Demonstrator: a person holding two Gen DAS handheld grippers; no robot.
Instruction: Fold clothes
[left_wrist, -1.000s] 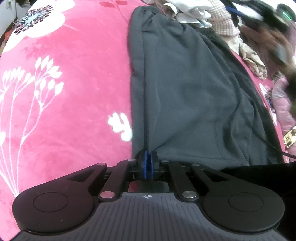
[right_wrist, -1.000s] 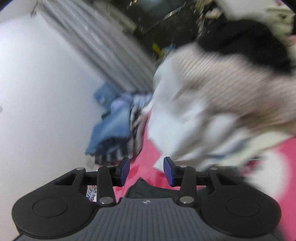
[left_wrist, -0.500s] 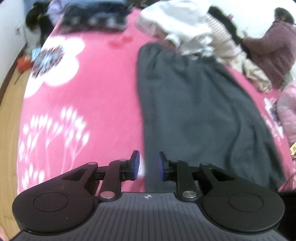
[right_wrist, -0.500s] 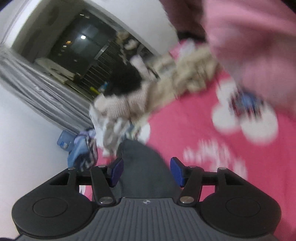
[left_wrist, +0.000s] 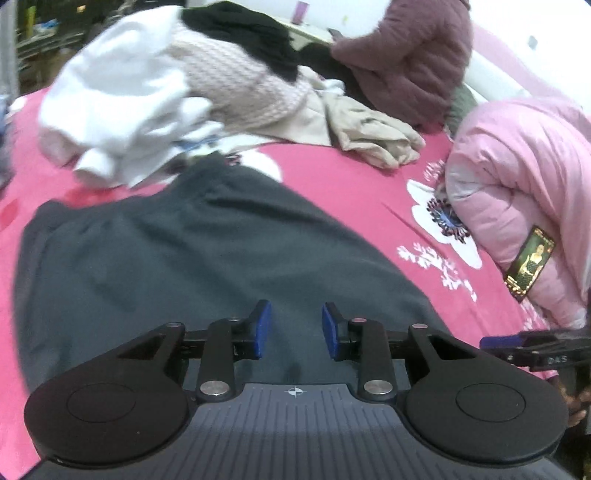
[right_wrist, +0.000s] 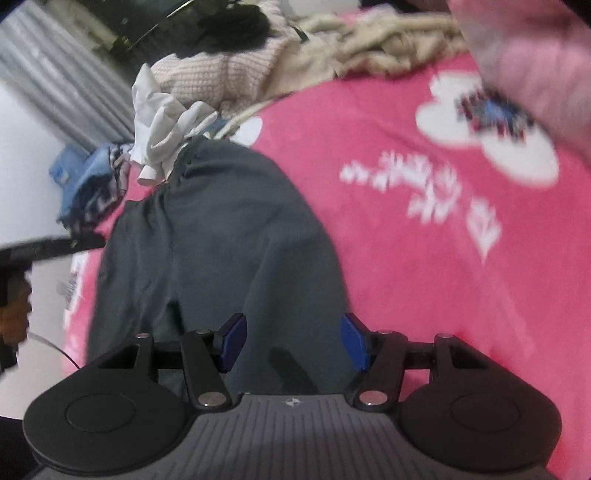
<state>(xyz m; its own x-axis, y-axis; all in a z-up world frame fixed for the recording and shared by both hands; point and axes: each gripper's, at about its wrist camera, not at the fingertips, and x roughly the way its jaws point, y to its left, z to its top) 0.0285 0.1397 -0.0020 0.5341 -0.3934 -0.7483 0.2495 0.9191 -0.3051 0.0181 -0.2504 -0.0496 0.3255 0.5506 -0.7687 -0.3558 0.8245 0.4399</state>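
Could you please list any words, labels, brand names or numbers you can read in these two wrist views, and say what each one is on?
No text reads with certainty.
Gold-framed dark label on the pale pink padded quilt: it shows a picture, and any lettering is too small to read.
Faint light marking on the black arm of the right gripper, at the left view's right edge: too blurred to read.
Small round emblem on the left gripper's grey ribbed body: a symbol, no letters.

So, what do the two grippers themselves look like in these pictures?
Both look alike. The left gripper and the right gripper each have two blue pads on black linkage arms with silver pivot pins. Behind these sit two round black discs and a grey ribbed body bearing a small crosshair mark. A thin cable shows at the left edge of the right wrist view, near the left gripper.
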